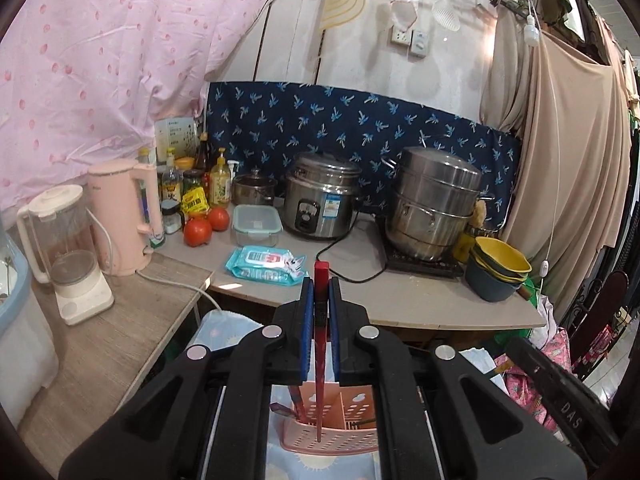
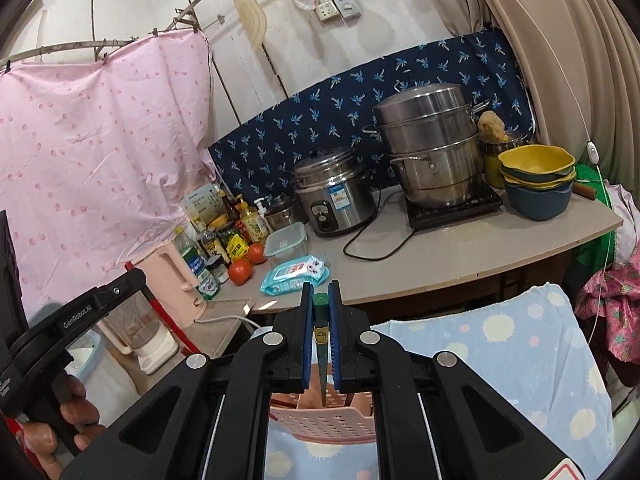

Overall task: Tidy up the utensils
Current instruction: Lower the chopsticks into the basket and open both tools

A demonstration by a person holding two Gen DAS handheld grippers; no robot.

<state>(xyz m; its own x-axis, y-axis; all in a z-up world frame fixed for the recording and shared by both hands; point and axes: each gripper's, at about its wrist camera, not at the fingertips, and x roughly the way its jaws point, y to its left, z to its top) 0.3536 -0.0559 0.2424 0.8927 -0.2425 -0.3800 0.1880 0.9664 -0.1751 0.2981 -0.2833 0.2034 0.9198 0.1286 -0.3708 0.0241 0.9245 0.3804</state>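
We've got a chopstick in each gripper, both over the pink holder

Left gripper (image 1: 320,292) is clamped on the red chopstick (image 1: 320,344) — blue pads tight on both sides, thick end poking up past the fingertips at frame centre, thin tip down at bottom centre. In the left wrist view that tip sits over the perforated front of the holder (image 1: 332,436), at the left compartment. We can't tell whether it's inside the slot or just above the rim. Another red utensil leans in that same left slot already

Right gripper (image 2: 320,300) is clenched on the green chopstick (image 2: 321,344), same setup: thick end up between the pads, tip pointing down at lower centre. In the right wrist view the tip hangs just above the holder (image 2: 324,416), near the divider between compartments, not yet in

Key relation: both sticks' long axes run near vertical in frame, tips straight toward the holder below the fingers — the drop is along the stick, not sideways. By our read the left one is nearer to seated

Pose: both grippers tilt a little downward toward the counter (image 1: 400,304). Left gripper shows at lower left of the right wrist view, a hand (image 2: 60,420) wrapped on its grip

Holder sits on the blue spotted cloth (image 2: 500,352), in front of the counter edge
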